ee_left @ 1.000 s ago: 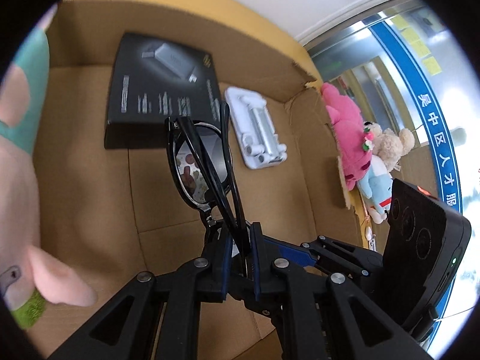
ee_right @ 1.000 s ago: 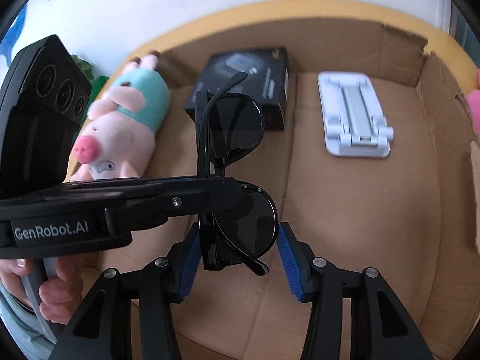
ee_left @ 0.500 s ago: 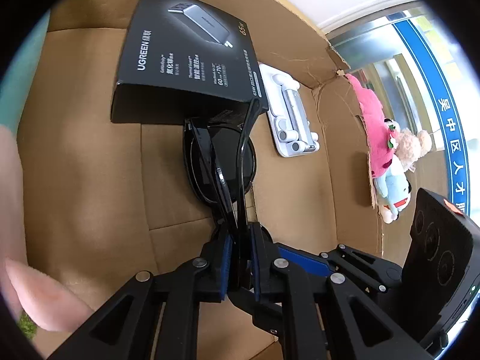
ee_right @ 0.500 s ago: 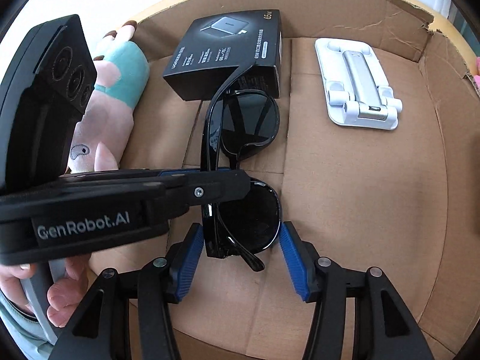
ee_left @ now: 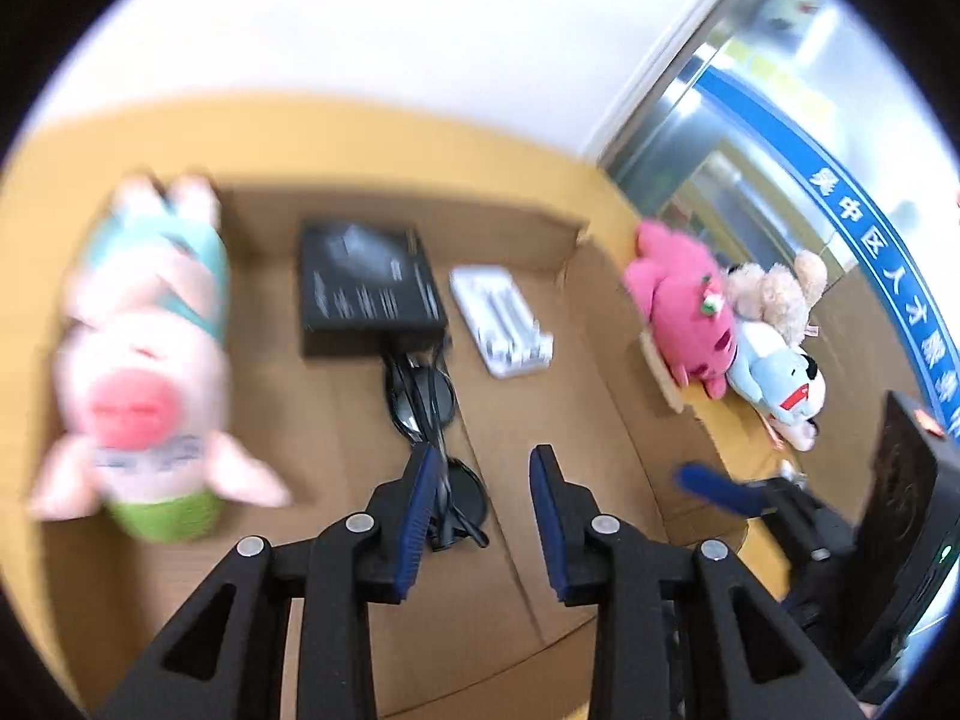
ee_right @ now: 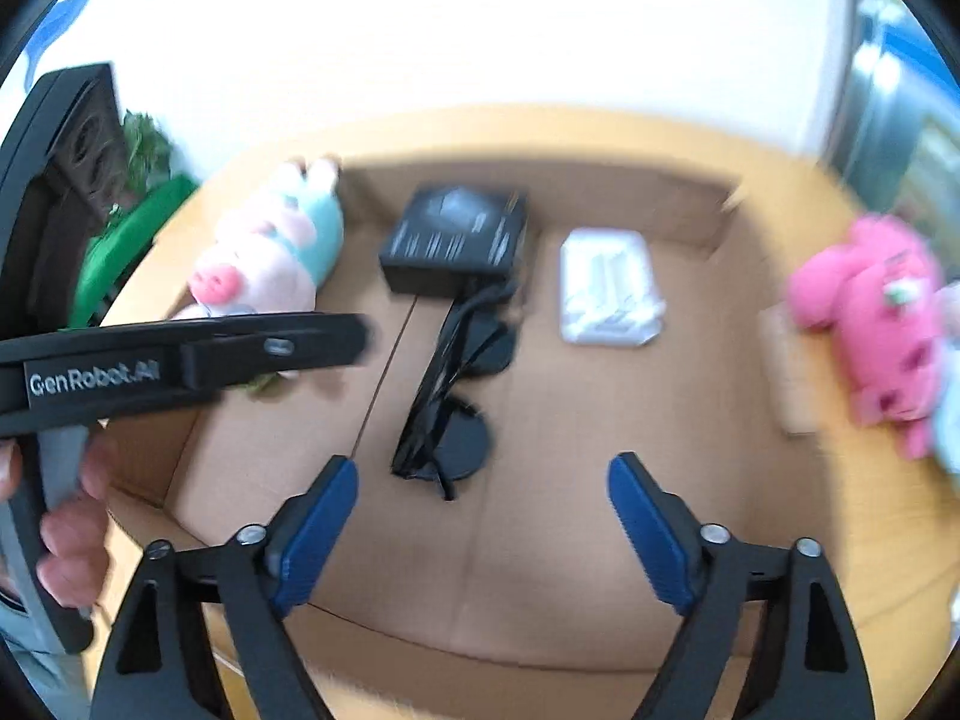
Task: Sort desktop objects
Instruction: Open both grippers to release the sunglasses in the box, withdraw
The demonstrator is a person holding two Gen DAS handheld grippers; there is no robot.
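Your sunglasses [ee_right: 447, 408] lie in the carton [ee_right: 600, 540], just before the black box [ee_right: 459, 237]. Both tongs, left [ee_left: 480, 480] "GenRobot.AI" and right [ee_right: 483, 510], are opening, gripping nothing.

Left hand-held gripper [ee_left: 480, 477] angled downward, jaws parted and opening, nothing pressed between its blue pads, right hand-held gripper [ee_right: 483, 495] angled downward, jaws spread wide and opening, empty, bare fingers [ee_right: 72, 546] curled round the left handle.
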